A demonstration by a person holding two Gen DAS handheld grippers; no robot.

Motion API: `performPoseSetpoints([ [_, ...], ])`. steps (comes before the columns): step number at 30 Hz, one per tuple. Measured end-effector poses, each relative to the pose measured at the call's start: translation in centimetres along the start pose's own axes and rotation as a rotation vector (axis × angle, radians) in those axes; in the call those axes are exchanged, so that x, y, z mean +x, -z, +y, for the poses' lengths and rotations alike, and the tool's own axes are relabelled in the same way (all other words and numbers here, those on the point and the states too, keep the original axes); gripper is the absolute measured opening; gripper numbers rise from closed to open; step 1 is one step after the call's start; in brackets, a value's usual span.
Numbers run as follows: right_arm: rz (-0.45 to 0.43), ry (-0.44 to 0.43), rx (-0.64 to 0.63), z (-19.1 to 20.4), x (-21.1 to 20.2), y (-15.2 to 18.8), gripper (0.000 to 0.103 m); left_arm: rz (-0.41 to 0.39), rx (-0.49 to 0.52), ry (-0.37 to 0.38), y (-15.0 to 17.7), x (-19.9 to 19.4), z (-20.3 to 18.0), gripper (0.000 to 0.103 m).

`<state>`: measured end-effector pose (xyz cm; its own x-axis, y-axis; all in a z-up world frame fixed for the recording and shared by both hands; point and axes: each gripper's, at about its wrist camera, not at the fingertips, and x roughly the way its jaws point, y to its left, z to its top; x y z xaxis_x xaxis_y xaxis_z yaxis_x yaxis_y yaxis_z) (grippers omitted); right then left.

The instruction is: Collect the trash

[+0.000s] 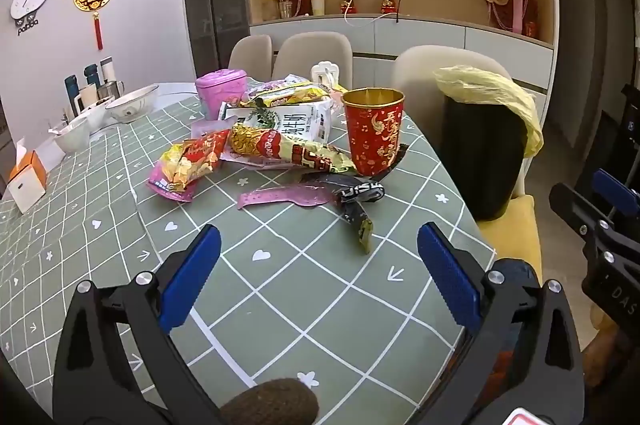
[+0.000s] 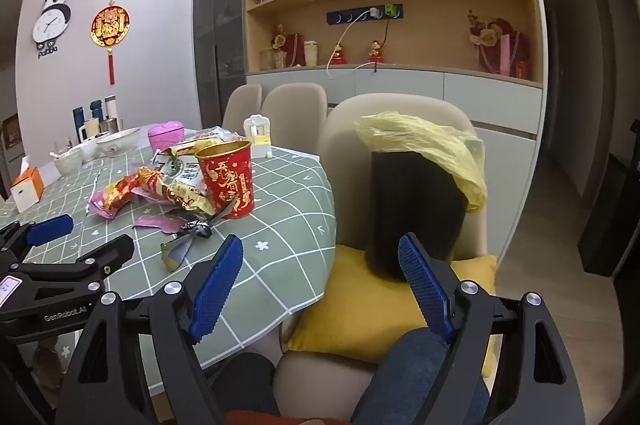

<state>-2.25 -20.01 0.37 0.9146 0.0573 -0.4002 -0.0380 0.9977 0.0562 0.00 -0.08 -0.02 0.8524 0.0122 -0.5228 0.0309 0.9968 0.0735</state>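
1. We see the left gripper point(image 1: 318, 277) low over the near part of the table point(image 1: 280, 305), jaws spread wide with nothing between them. The right gripper point(image 2: 320, 289) hangs off the table's right edge, over the yellow cushion point(image 2: 360, 313), likewise wide apart and empty.
2. The trash is a heap of wrappers point(image 1: 256, 141) at mid-table, with a pink strip point(image 1: 280, 195) and a dark wrapper point(image 1: 360, 201) lying nearer us. The black bin point(image 1: 480, 153), lined with a yellow bag point(image 1: 492, 93), stands on a chair point(image 2: 400, 113) just right of the table.
3. Risk: the red cup point(image 1: 374, 131) stands upright, touching the heap. We judge that a sideways pull on a wrapper could tip it.
4. Risk: the flat foil pieces may slip from the pads, or several may lift together and drop between table and bin.
5. Risk: the bag droops over the bin's rim, so we cannot tell how open its mouth is; a release may miss.
6. Around: bowls point(image 1: 132, 103) and a tissue box point(image 1: 26, 179) far left, a pink container point(image 1: 220, 91) behind the heap. None blocks the reach.
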Motion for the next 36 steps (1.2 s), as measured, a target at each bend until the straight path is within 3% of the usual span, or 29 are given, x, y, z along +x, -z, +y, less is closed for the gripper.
performPoseSetpoints([
  [36,0.013,-0.004,0.000,-0.3,0.0,-0.1,0.076,-0.002,-0.007,-0.009,0.0,-0.3,0.2,0.094],
])
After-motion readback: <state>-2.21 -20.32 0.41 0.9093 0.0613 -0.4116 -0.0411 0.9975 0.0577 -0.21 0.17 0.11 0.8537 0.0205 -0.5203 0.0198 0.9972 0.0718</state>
